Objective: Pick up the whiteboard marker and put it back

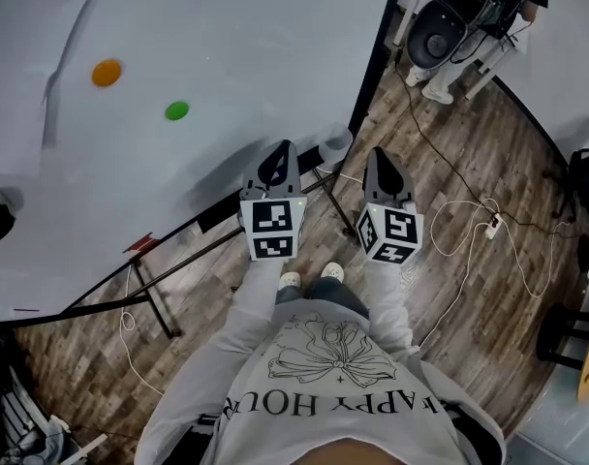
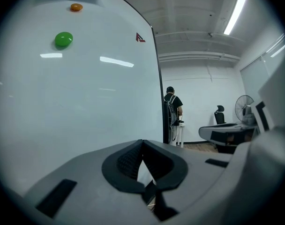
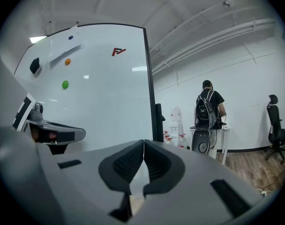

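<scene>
Whiteboard (image 1: 227,56) fills the frame's upper left. Your left gripper (image 1: 280,158) and right gripper (image 1: 384,163), centre frame: jaws together, nothing held. Green magnet (image 1: 176,110) and orange magnet (image 1: 107,72) upper left. You can't place the marker; no view shows it clearly.

You're in an office-style workroom. A large whiteboard (image 1: 178,182) on a metal stand faces you, cables (image 1: 466,223) trail over the wood-look floor (image 1: 488,143), and strip lights (image 2: 235,12) hang overhead. Behind it are an office chair (image 3: 276,125), a desk (image 2: 222,131) and a pedestal fan (image 2: 244,108).
</scene>
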### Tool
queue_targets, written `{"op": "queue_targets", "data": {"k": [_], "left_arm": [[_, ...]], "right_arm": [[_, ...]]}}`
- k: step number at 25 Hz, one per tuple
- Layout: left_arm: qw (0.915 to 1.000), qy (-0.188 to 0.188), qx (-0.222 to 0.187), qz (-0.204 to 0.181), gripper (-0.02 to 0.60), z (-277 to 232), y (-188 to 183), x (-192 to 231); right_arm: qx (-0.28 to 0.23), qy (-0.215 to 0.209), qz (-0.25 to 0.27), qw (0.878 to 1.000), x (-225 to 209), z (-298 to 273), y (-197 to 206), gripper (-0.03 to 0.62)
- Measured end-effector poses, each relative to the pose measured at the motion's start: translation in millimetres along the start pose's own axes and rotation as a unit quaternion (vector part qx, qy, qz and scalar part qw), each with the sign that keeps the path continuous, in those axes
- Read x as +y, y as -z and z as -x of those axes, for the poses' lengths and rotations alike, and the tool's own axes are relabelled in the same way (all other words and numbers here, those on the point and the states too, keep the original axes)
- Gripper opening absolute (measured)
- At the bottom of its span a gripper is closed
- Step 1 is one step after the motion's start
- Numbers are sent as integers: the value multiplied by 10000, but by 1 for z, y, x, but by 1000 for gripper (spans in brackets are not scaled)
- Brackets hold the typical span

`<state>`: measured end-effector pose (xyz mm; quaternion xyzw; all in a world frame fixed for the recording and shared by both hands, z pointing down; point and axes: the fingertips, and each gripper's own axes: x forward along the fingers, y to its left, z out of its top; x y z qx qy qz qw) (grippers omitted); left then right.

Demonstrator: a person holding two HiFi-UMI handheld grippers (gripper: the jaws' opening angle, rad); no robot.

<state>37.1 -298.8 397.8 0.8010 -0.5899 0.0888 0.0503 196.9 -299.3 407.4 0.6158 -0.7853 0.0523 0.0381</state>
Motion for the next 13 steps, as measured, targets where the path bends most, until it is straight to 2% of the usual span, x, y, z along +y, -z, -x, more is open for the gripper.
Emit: {"op": "queue_targets", "data": {"k": [13], "left_arm": [[10000,3,-4,-26,6,-1,-1,-2]], "right_arm": [[9,-1,20,10000,-2,0,0,3]]}}
